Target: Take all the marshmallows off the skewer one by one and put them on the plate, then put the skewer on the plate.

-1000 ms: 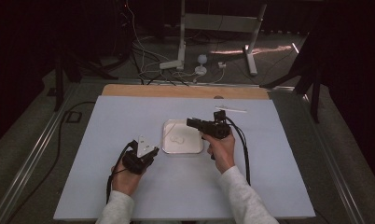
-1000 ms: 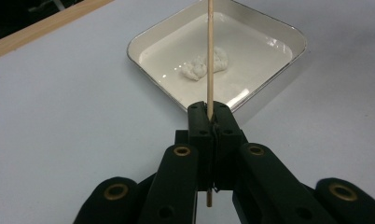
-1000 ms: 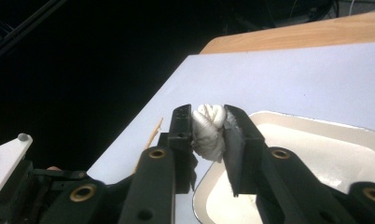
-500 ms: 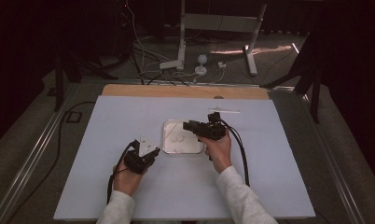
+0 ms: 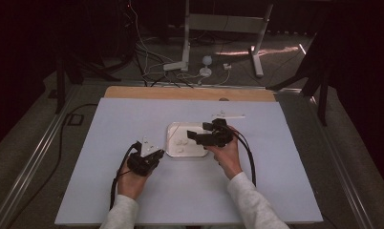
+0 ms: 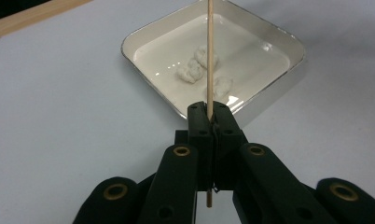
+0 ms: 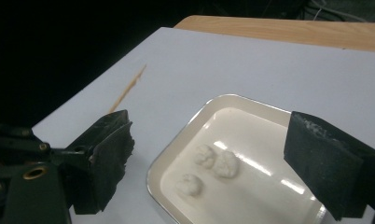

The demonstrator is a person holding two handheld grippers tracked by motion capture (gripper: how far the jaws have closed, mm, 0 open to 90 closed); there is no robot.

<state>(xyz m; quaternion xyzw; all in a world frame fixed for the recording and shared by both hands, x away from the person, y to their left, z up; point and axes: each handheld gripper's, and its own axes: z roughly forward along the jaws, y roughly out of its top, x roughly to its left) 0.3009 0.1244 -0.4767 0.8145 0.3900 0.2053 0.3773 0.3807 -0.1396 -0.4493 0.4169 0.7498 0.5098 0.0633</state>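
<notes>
left gripper (image 6: pixel 208 109) clamped on wooden skewer (image 6: pixel 208 51), right gripper (image 7: pixel 213 154) jaws apart over white tray (image 7: pixel 232 100), perhaps dough lumps (image 7: pixel 209 168) inside

Three lumps (image 6: pixel 205 57) close together in a tray (image 5: pixel 171 151) mid-table (image 5: pixel 109 143); left gripper (image 5: pixel 150 155) just left of it, right gripper (image 5: pixel 196 136) over its right part.

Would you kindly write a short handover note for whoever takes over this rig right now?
Left tongs: shut on a wooden skewer, aimed over the tray.
Right tongs: open, empty, above the white tray.
Tray sits mid-table with three white lumps lying loose inside.
Done: skewer gripped.
Left: probably pick up each lump and thread it onto the skewer; none is on it yet.
</notes>
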